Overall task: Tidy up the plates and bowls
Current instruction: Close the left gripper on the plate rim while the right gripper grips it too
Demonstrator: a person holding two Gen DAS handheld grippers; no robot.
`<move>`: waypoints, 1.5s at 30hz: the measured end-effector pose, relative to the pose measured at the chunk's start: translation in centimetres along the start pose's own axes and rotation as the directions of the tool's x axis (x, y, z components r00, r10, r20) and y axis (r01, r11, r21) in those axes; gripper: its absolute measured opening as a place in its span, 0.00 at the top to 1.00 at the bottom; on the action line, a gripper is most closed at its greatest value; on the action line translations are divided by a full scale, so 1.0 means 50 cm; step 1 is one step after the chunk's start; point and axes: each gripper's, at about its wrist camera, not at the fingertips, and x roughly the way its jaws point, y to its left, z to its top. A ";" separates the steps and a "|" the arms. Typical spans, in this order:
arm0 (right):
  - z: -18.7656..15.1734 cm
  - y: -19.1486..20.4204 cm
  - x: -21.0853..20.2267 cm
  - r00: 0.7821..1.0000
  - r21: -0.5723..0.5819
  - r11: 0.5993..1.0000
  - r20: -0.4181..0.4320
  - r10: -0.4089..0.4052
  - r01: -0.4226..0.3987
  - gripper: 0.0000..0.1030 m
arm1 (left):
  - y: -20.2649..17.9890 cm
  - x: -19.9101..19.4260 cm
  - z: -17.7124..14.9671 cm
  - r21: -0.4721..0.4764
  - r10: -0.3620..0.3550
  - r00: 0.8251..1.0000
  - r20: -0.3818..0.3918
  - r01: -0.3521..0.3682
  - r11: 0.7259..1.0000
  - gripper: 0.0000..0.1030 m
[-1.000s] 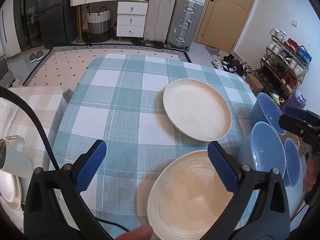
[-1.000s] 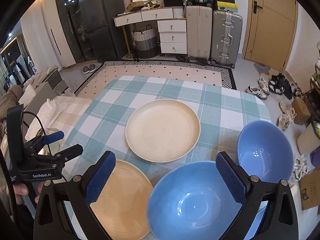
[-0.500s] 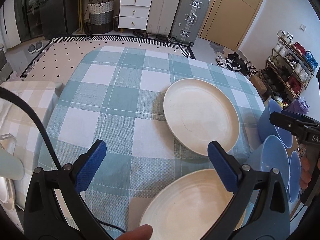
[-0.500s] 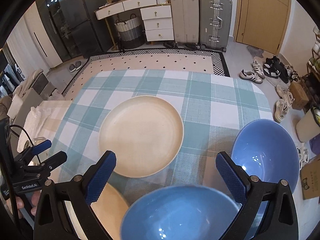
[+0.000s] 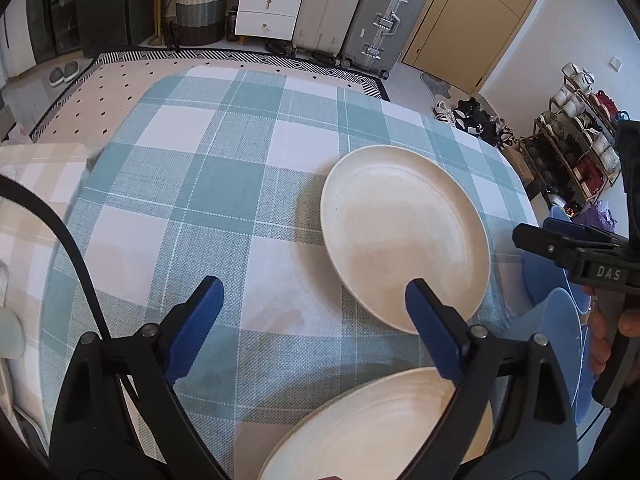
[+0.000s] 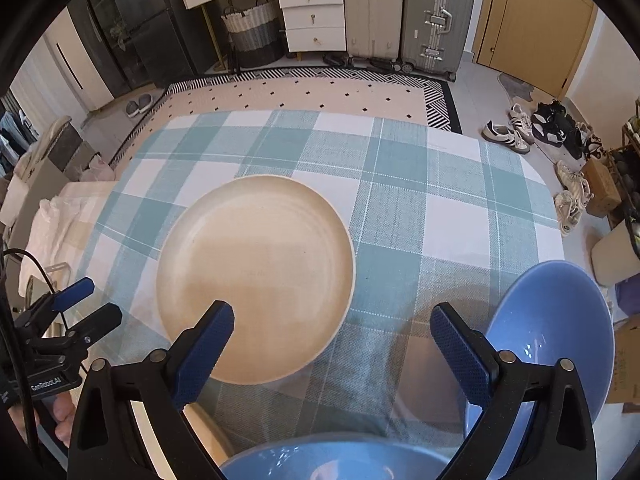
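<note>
Here far plate (image 5: 404, 236) flat, round, axisless.

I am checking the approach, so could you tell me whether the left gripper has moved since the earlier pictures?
Yes. The left gripper has come forward and down over the table: the suitcases sit higher in its view, the far plate looms larger.

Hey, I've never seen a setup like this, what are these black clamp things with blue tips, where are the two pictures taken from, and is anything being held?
No robot here: a person carries a hand-held claw in each hand, each with a fisheye camera looking along its blue fingers. One picture is from the left claw, the other from the right claw. On the checked tablecloth lie two cream plates, a far plate and a near plate, and two blue bowls, a near bowl and a right bowl. Both claws are open and hold nothing; the left one's jaws have just been closing slightly.
</note>
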 end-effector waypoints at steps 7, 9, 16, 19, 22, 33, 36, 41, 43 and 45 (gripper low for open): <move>0.016 -0.012 0.055 0.998 0.002 1.000 -0.056 -0.001 0.002 0.14 | 0.006 0.044 0.011 -0.025 -0.001 1.000 -0.026 0.000 1.000 0.12; 0.020 -0.016 0.071 0.997 0.007 1.000 -0.081 0.014 -0.014 0.16 | 0.006 0.057 0.014 -0.033 -0.001 0.999 -0.036 0.000 0.999 0.12; 0.034 -0.014 0.104 0.993 -0.017 1.000 -0.117 -0.005 0.003 0.31 | -0.002 0.090 0.017 -0.021 0.009 0.998 -0.054 -0.010 1.000 0.16; 0.037 -0.009 0.111 0.993 -0.028 1.000 -0.120 -0.010 0.007 0.32 | -0.003 0.101 0.019 -0.024 0.006 0.998 -0.062 -0.008 1.000 0.21; 0.037 0.000 0.121 0.991 -0.048 0.999 -0.132 -0.023 0.017 0.37 | -0.008 0.109 0.019 -0.016 0.014 0.998 -0.068 -0.015 1.000 0.28; 0.033 0.013 0.155 0.986 -0.102 0.994 -0.153 -0.064 0.049 0.60 | -0.032 0.137 0.011 0.041 0.020 0.996 -0.093 -0.016 0.999 0.67; 0.031 0.016 0.157 0.986 -0.122 0.991 -0.149 -0.080 0.062 0.68 | -0.040 0.137 0.009 0.051 0.006 0.996 -0.091 -0.002 0.999 0.74; 0.027 0.022 0.157 0.984 -0.155 0.983 -0.135 -0.116 0.094 0.76 | -0.055 0.136 0.004 0.075 0.005 0.996 -0.087 0.002 0.997 0.84; 0.026 0.024 0.157 0.983 -0.164 0.981 -0.128 -0.130 0.108 0.78 | -0.058 0.136 0.004 0.080 0.012 0.996 -0.083 -0.005 0.997 0.84; 0.024 0.024 0.156 0.983 -0.168 0.979 -0.124 -0.137 0.115 0.80 | -0.058 0.136 0.003 0.080 0.012 0.997 -0.079 -0.006 0.997 0.85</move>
